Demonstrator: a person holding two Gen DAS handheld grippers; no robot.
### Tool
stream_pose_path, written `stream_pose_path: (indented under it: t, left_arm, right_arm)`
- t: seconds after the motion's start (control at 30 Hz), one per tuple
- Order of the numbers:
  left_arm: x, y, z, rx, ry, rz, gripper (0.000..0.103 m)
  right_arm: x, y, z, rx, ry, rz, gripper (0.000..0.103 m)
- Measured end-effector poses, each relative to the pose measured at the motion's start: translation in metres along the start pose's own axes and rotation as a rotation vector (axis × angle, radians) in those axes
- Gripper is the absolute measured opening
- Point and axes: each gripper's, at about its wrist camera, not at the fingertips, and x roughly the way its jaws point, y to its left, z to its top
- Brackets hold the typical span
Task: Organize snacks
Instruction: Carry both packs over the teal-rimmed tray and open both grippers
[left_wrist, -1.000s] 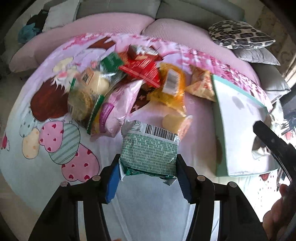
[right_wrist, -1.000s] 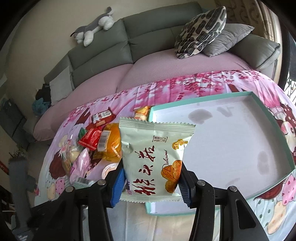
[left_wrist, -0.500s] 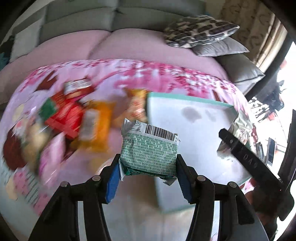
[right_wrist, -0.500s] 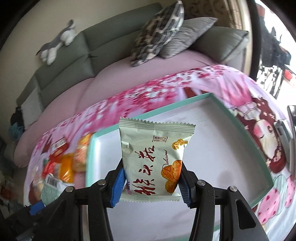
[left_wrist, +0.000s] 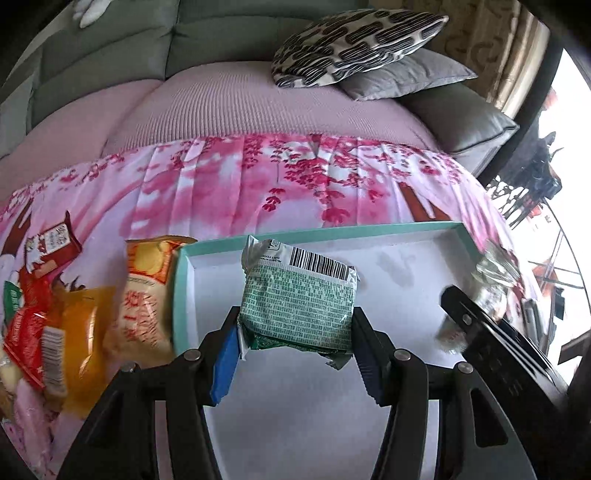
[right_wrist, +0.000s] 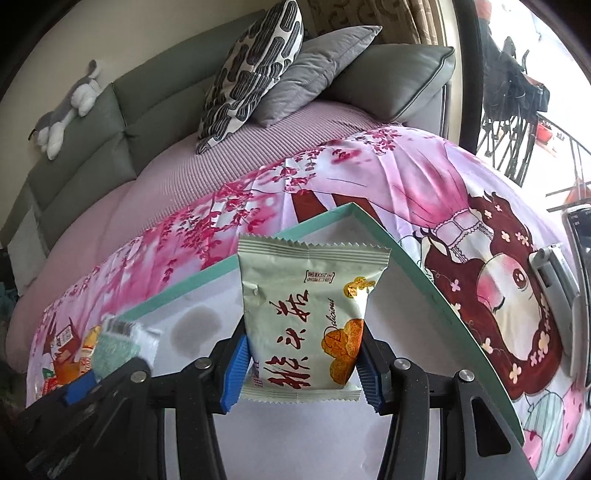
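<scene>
Green barcoded packet (left_wrist: 297, 306) clamped in left hand-held gripper (left_wrist: 295, 354); right hand-held gripper (right_wrist: 301, 369) grips "Delicious" pouch (right_wrist: 308, 321).

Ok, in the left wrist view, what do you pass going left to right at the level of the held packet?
Red packet → orange packet → yellow snack bag → tray's teal rim → green packet in the left gripper → right gripper.

A pink floral cloth (left_wrist: 229, 192) carries the teal-rimmed tray (left_wrist: 369, 232) and a blurred, probably mixed, snack heap (left_wrist: 74, 314).
</scene>
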Motion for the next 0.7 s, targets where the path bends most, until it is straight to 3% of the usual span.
stream_pose_path:
  t: [0.13, 0.23, 0.33, 0.47, 0.53, 0.7]
  left_arm:
    - [0.004, 0.003, -0.001, -0.030, 0.009, 0.015, 0.065]
    - [-0.010, 0.004, -0.003, -0.036, -0.018, 0.004, 0.070]
    - [-0.030, 0.010, -0.008, -0.039, -0.041, 0.043, 0.080]
    - [-0.060, 0.028, -0.019, -0.064, -0.089, 0.123, 0.085]
    - [-0.075, 0.044, -0.027, -0.100, -0.108, 0.177, 0.093]
    - [-0.105, 0.091, -0.048, -0.195, -0.143, 0.303, 0.094]
  right_arm:
    - [-0.003, 0.000, 0.000, -0.039, -0.014, -0.027, 0.076]
    - [-0.012, 0.003, 0.002, -0.041, -0.034, -0.019, 0.087]
    - [-0.026, 0.008, 0.001, -0.068, -0.056, -0.033, 0.101]
    - [-0.042, 0.017, -0.005, -0.092, -0.064, -0.002, 0.103]
    - [-0.047, 0.024, -0.010, -0.110, -0.061, 0.007, 0.103]
    - [-0.063, 0.052, -0.028, -0.185, -0.044, 0.003, 0.103]
